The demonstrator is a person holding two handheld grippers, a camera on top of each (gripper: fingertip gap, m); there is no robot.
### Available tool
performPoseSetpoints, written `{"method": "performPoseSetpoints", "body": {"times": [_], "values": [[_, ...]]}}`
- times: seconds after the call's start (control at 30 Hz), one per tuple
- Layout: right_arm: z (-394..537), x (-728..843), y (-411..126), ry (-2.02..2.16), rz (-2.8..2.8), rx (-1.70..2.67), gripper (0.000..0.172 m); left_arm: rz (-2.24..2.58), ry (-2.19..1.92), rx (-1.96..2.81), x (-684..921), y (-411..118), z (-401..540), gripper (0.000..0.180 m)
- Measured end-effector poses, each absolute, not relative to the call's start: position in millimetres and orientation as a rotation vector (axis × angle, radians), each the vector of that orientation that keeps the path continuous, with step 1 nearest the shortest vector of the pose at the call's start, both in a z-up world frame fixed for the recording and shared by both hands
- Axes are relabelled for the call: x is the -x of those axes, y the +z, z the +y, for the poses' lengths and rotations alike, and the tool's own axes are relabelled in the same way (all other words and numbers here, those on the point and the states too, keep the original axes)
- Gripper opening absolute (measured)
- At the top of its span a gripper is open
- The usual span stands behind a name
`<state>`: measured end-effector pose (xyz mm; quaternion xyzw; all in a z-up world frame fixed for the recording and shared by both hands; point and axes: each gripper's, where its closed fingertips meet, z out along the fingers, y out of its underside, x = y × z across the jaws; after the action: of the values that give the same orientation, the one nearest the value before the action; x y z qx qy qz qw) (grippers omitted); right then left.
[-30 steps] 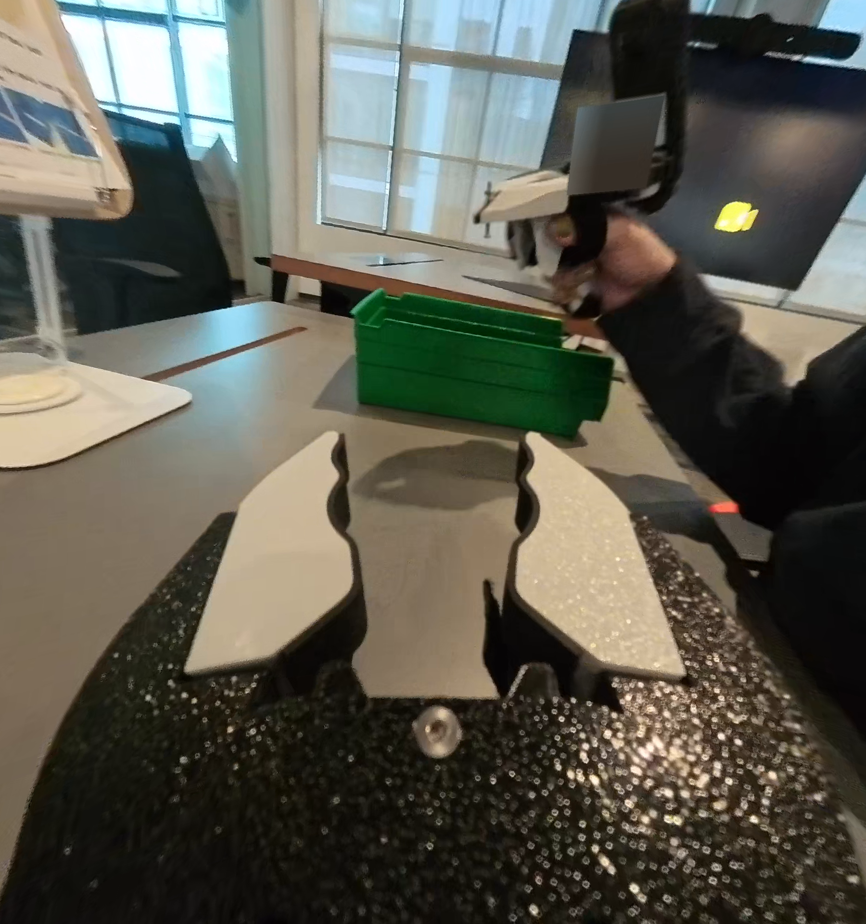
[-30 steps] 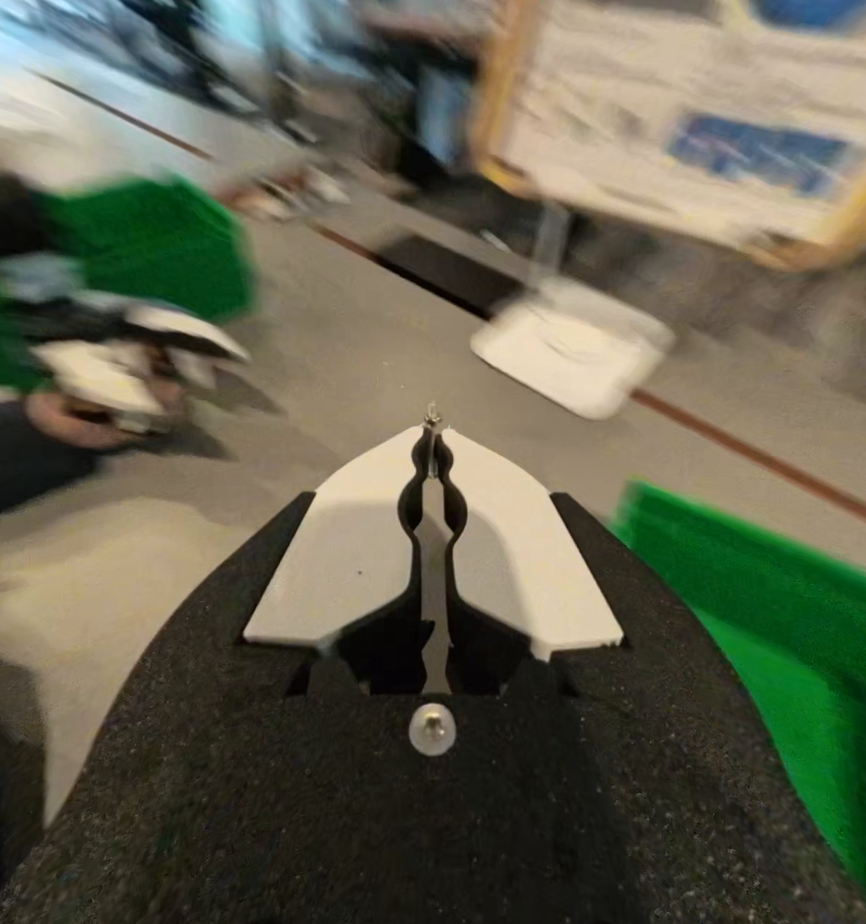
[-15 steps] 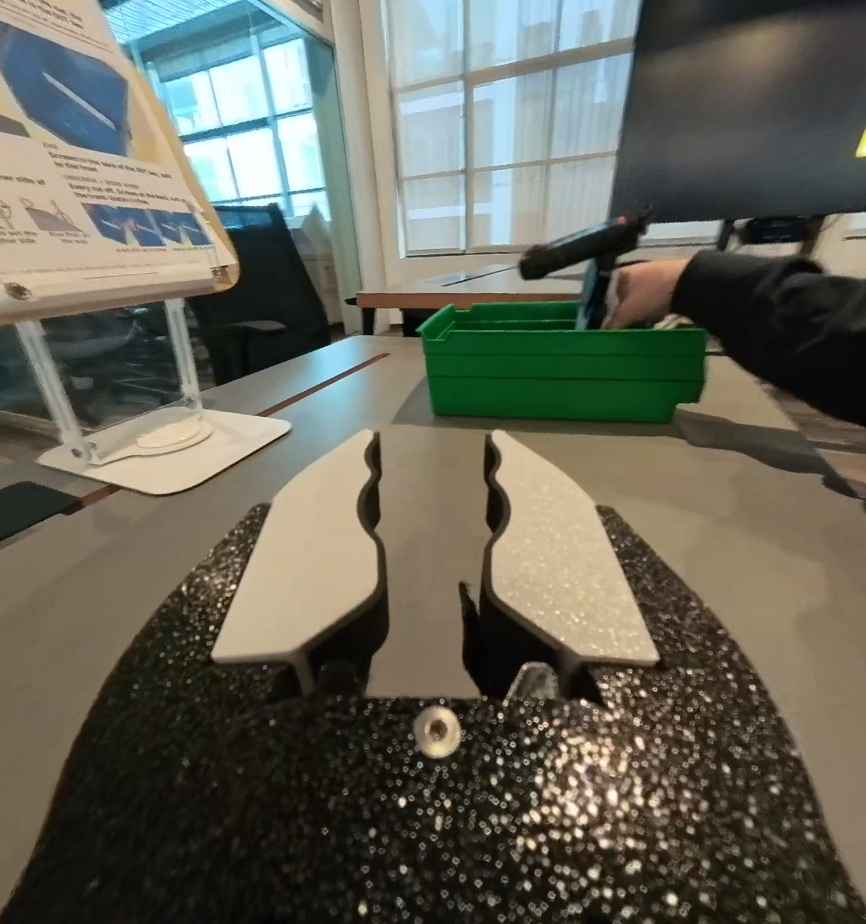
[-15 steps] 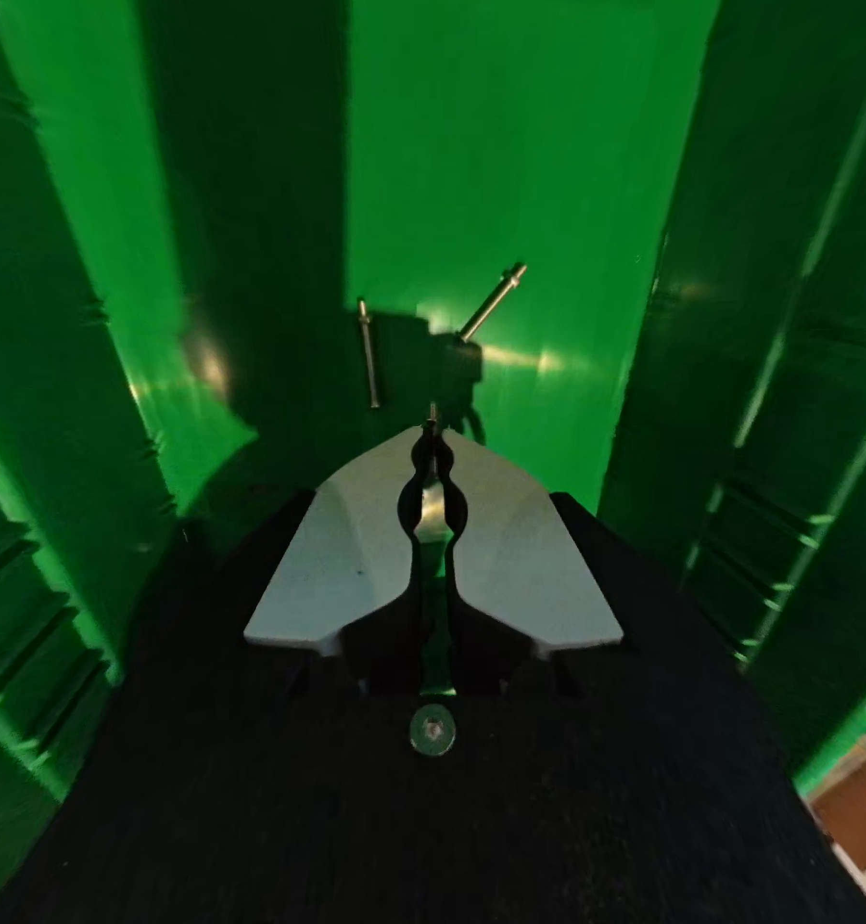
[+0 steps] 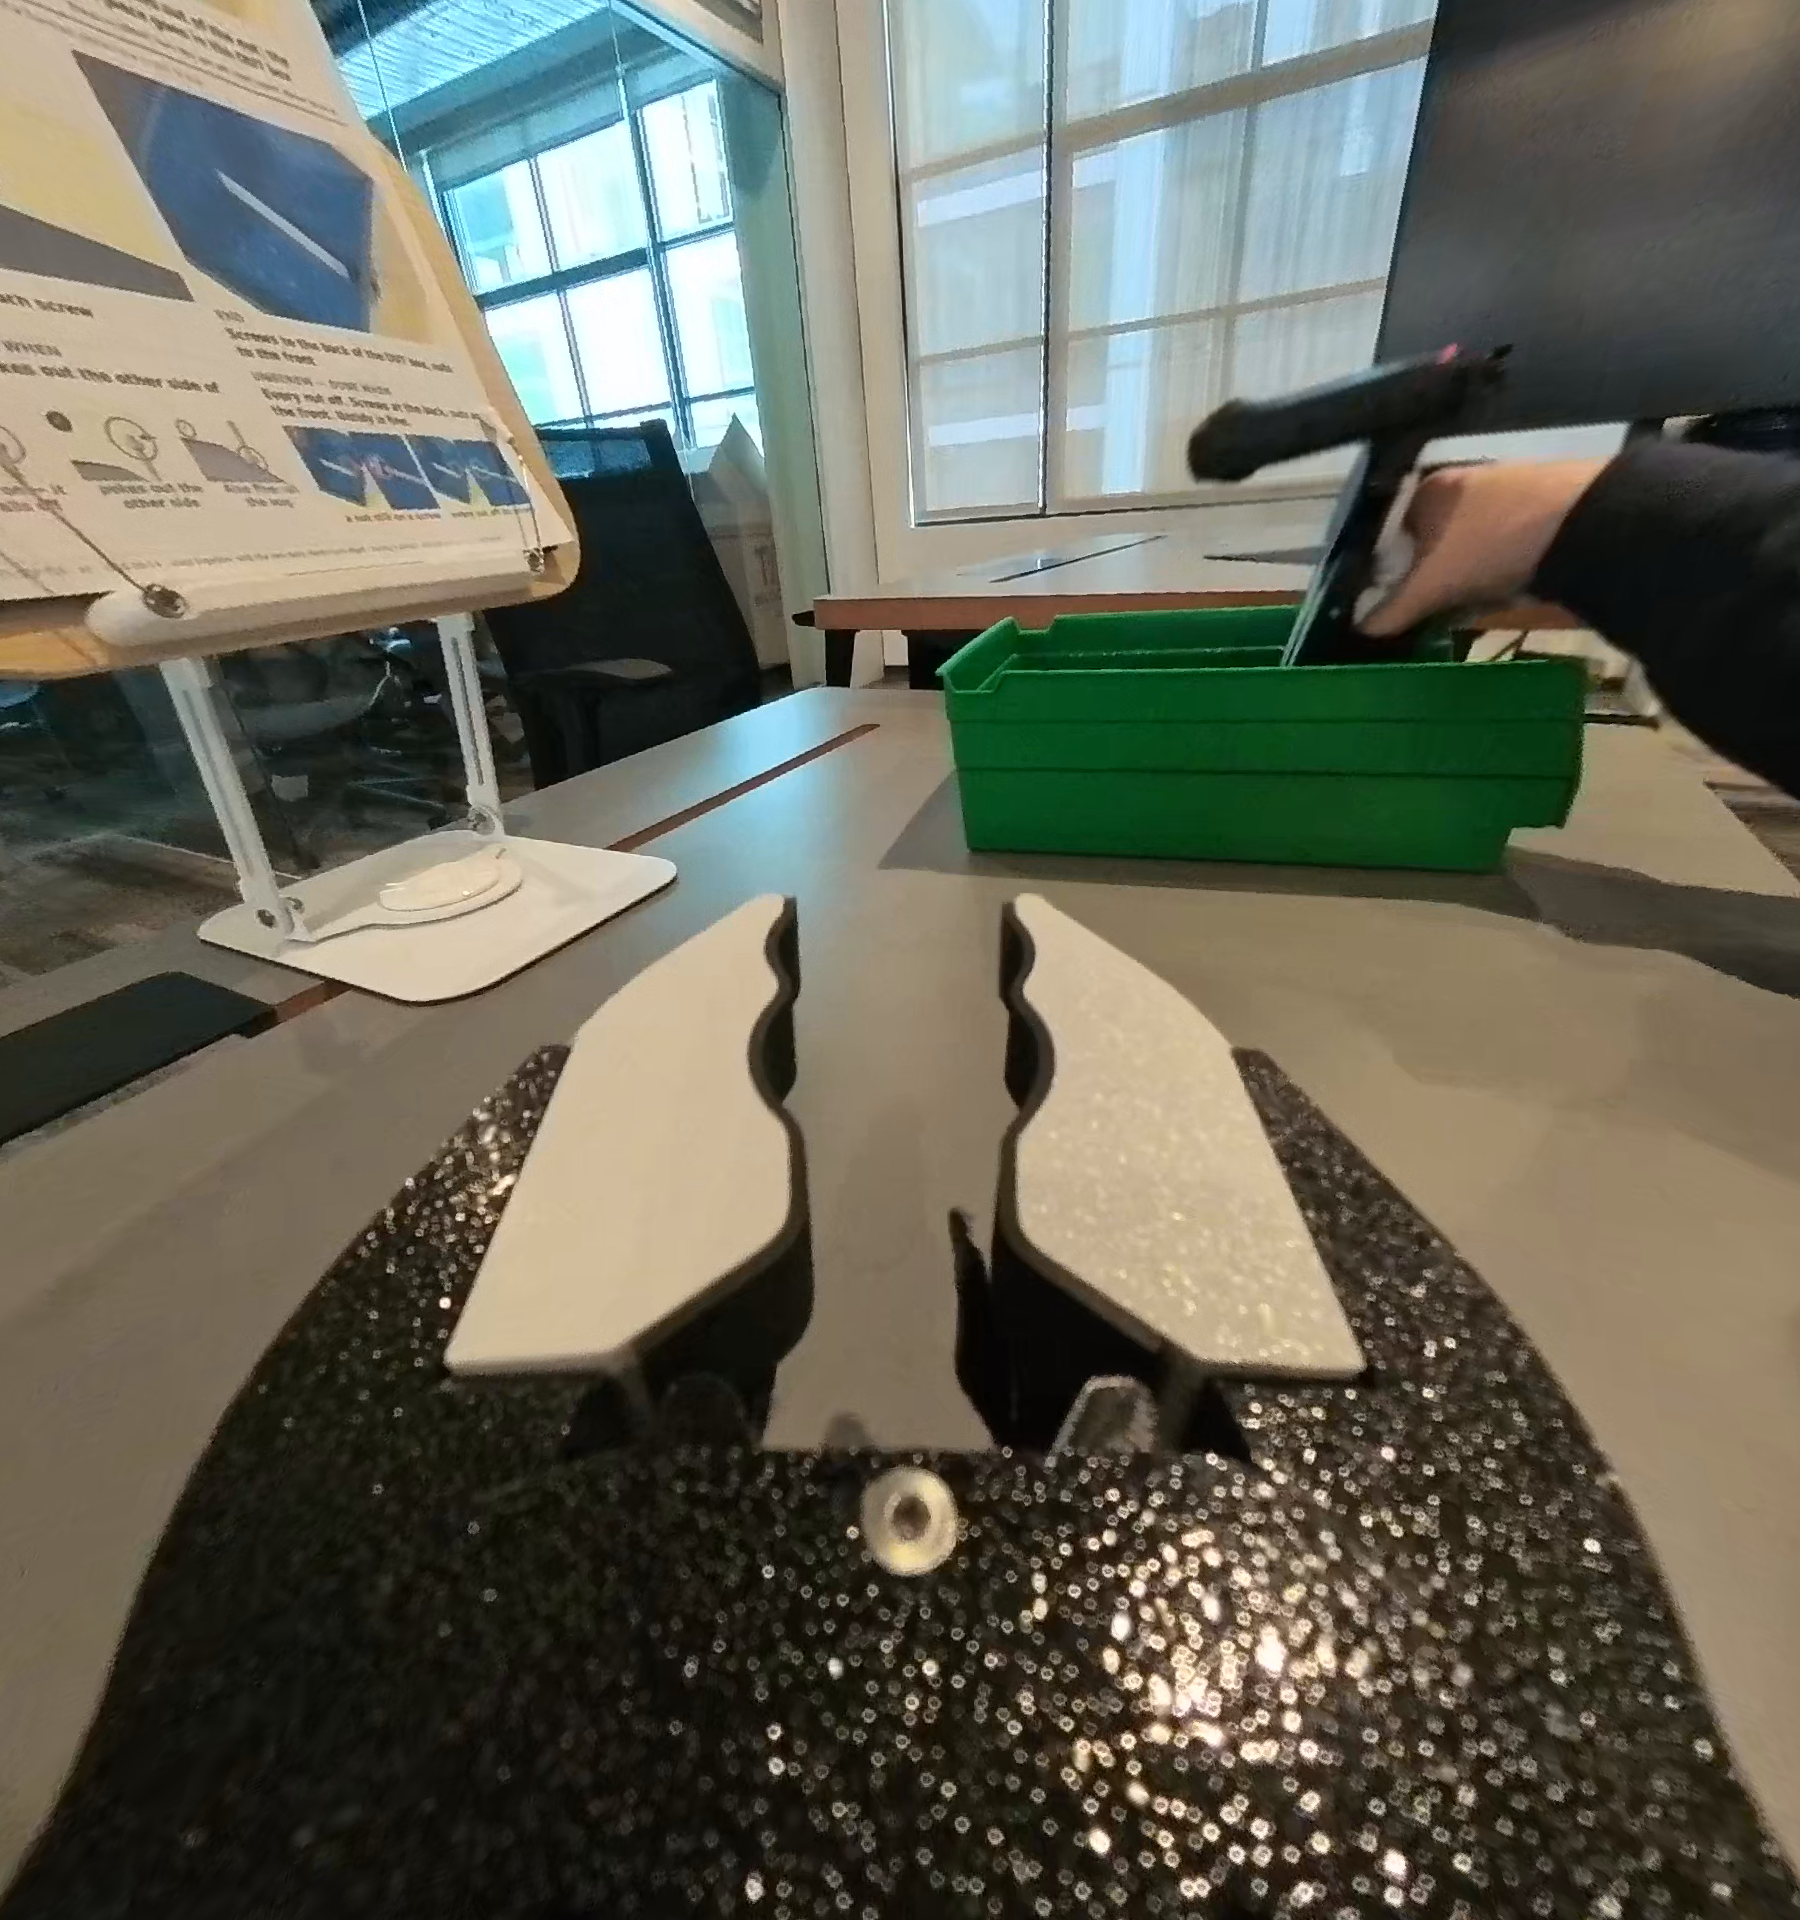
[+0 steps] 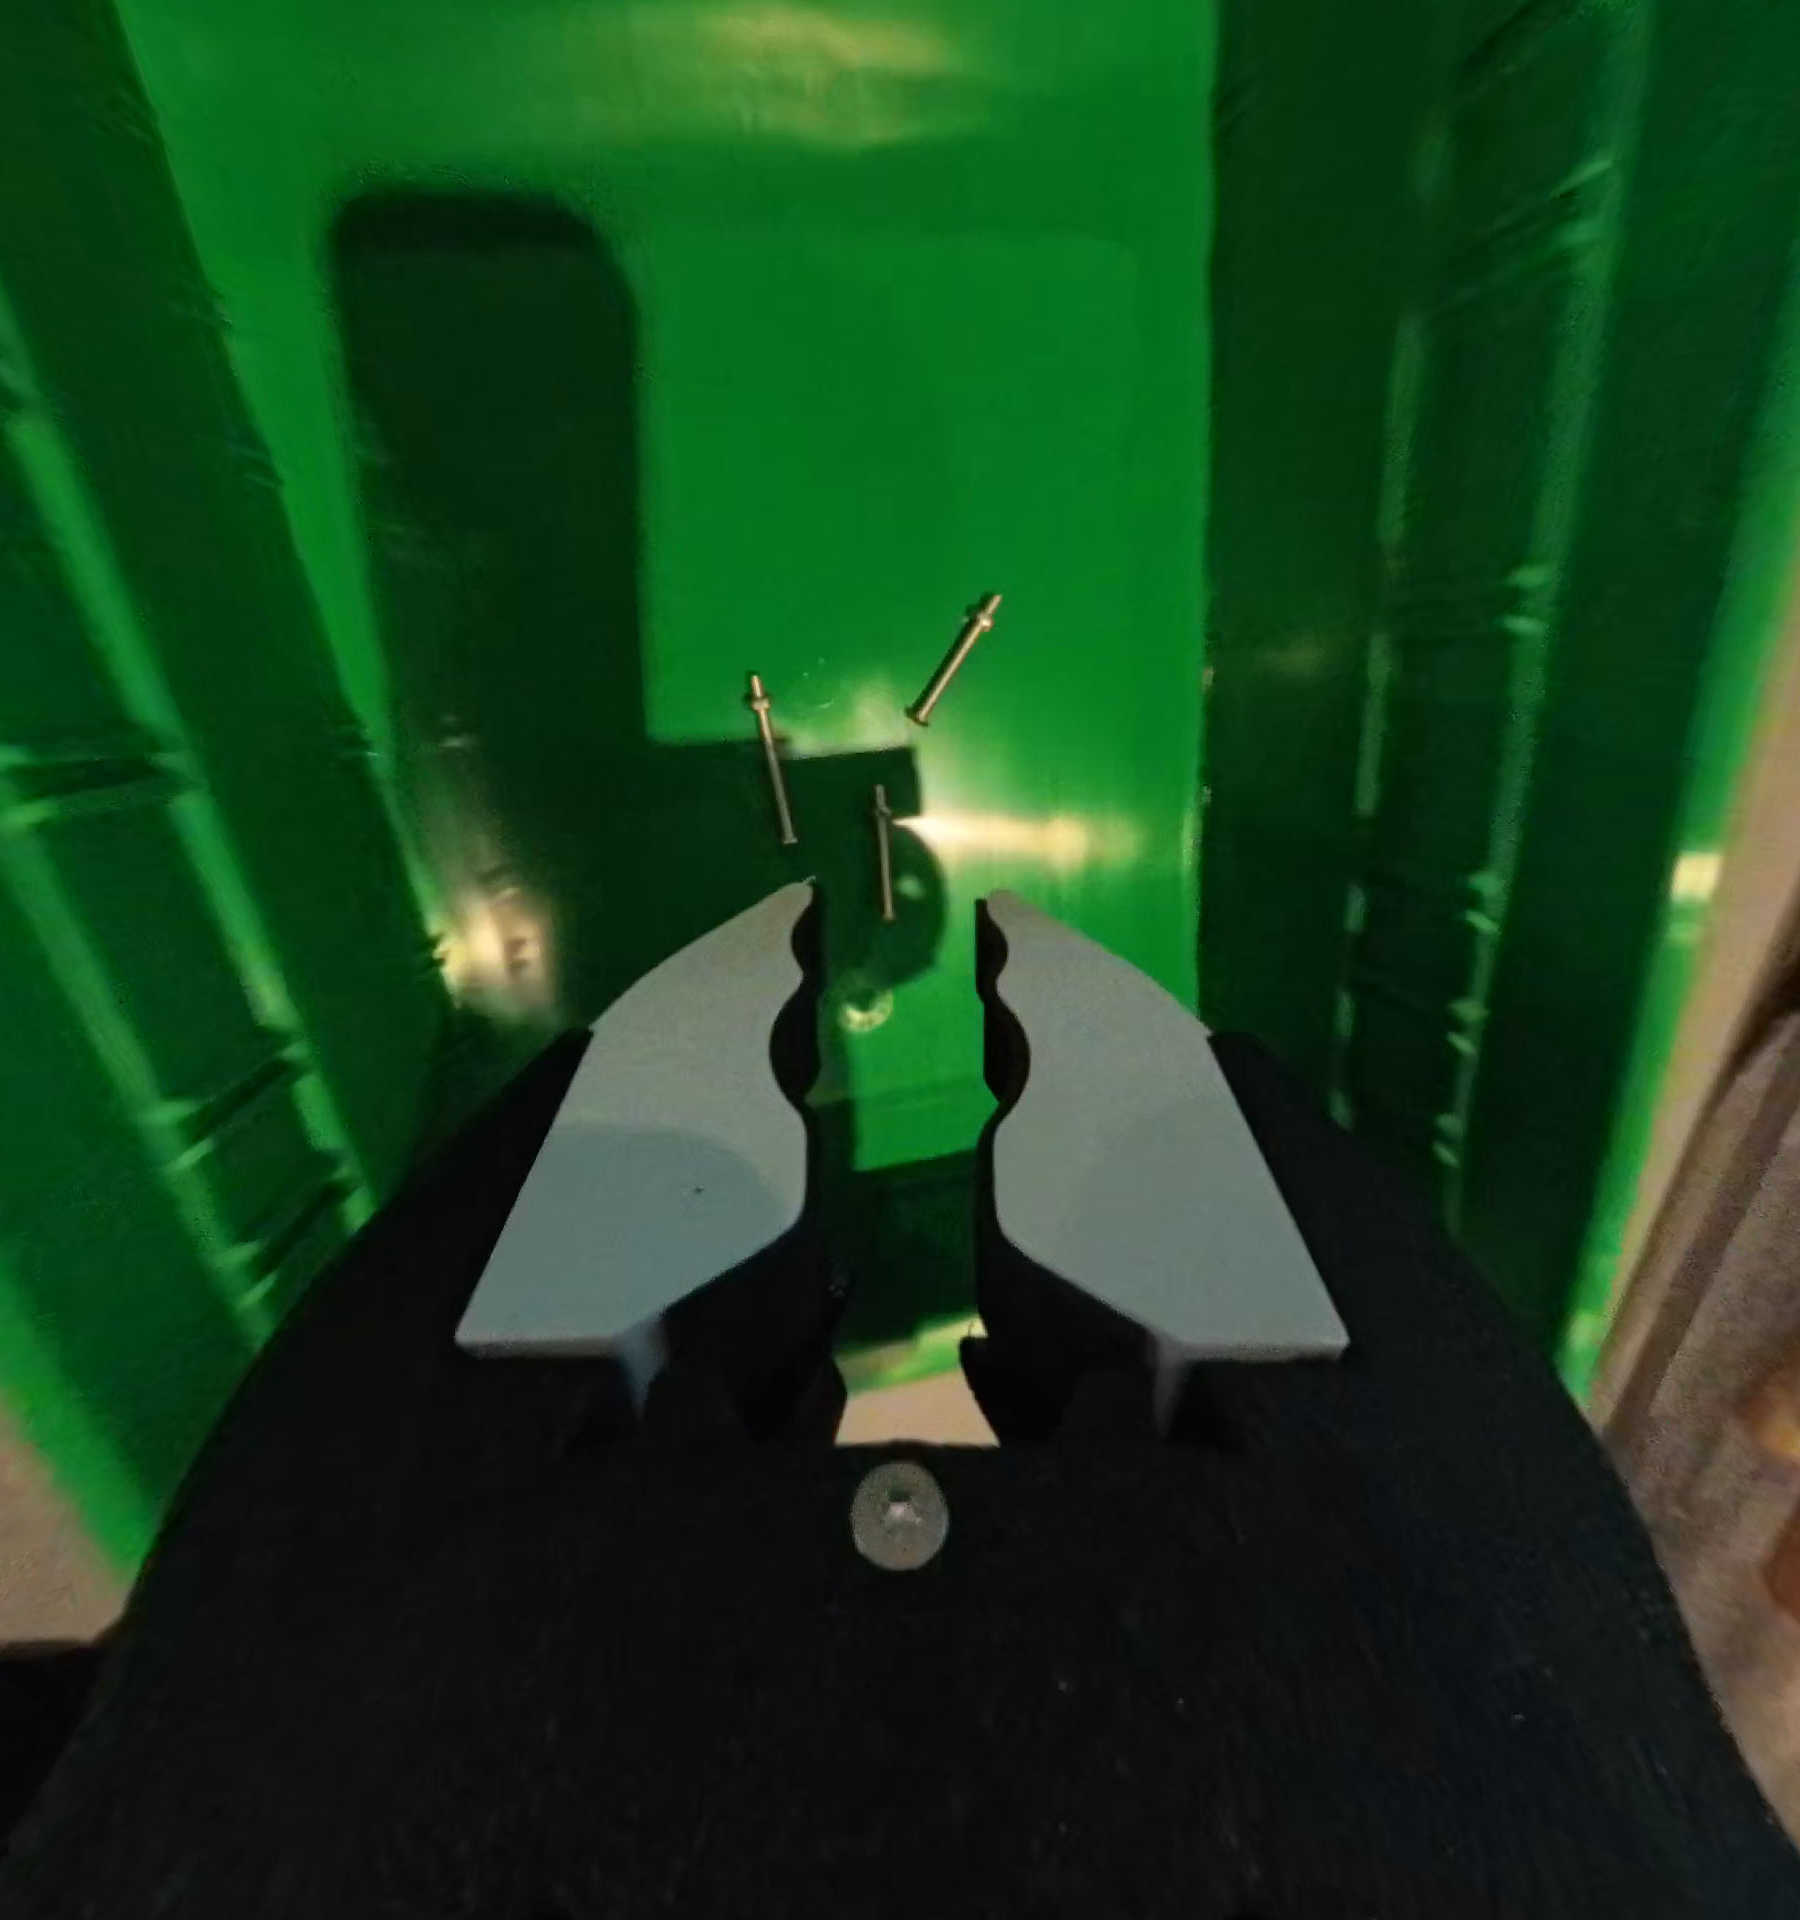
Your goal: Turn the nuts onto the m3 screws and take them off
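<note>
Down at the near end, the left gripper (image 5: 898, 914) hovers low over the grey worktop (image 5: 1395, 1091), its two pale fingers (image 5: 667, 1122) standing apart with nothing but bare surface between them. Further out the right gripper (image 6: 896, 904) is dipped inside the green bin (image 5: 1260, 790), the person's hand (image 5: 1447, 540) steering it in from the right, and its fingers too are spread with nothing pressed between the pads. Just past those tips lies the nearest screw (image 6: 882, 854), pointing roughly away along the bin floor, clear of both pads. A little beyond and to the left sits a second screw (image 6: 772, 761) with what looks like a nut close to its far end, and farther still, to the right, a third screw (image 6: 953, 660) lies at a slant. These are thin metal pins: light, stiff and hard, and on that glossy plastic floor they will likely roll or skid at a nudge. There is no fragility to worry about, but the slim round shaft gives the pads very little to bite on, so a pinch across the middle of the shaft, square to its length, looks the safest hold, leaving the threaded end free for a nut. Lying flat, each screw sits hard against the floor, so the tips must come right down beside it. Off to the far left a white stand (image 5: 439, 904) carries an instruction card (image 5: 200, 312), well clear of the action.
</note>
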<state>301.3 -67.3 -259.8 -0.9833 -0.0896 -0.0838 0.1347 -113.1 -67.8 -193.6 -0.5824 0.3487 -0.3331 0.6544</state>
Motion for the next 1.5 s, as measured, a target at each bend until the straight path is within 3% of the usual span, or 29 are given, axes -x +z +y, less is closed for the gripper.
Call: {"method": "performPoseSetpoints", "body": {"times": [0.2, 0.3, 0.4, 0.57, 0.77, 1.2, 1.5], "values": [[-57.3, -215.1, -146.4, -0.207, -0.393, 2.271, 0.007, 0.715, -0.741, 1.372, 121.4, -199.0, -55.3, 0.022], [-50.0, -128.4, -123.3, -0.044, -0.624, 1.968, 0.001, 0.675, -0.747, 1.417, 125.8, -203.7, -48.6, 0.011], [-40.6, -44.0, -136.9, 0.237, -0.692, 1.837, 0.007, 0.632, -0.743, 1.435, 132.5, -203.9, -44.1, 0.003], [-37.8, 80.3, -178.3, 0.721, -0.793, 1.648, 0.000, 0.374, -0.417, 1.603, 178.3, -217.0, -7.7, 0.000], [-40.6, 116.6, -231.2, 0.538, -0.948, 1.541, 0.000, 0.288, -0.122, 1.668, 213.2, -223.0, 5.8, 0.000], [-30.4, 102.6, -223.1, 0.203, -0.893, 1.330, 0.000, 0.438, -0.222, 1.710, 193.2, -232.6, 0.4, 0.000], [-26.9, 92.4, -213.6, 0.233, -0.803, 1.308, 0.000, 0.594, -0.206, 1.636, 212.7, -153.7, -62.4, 0.003]]}}
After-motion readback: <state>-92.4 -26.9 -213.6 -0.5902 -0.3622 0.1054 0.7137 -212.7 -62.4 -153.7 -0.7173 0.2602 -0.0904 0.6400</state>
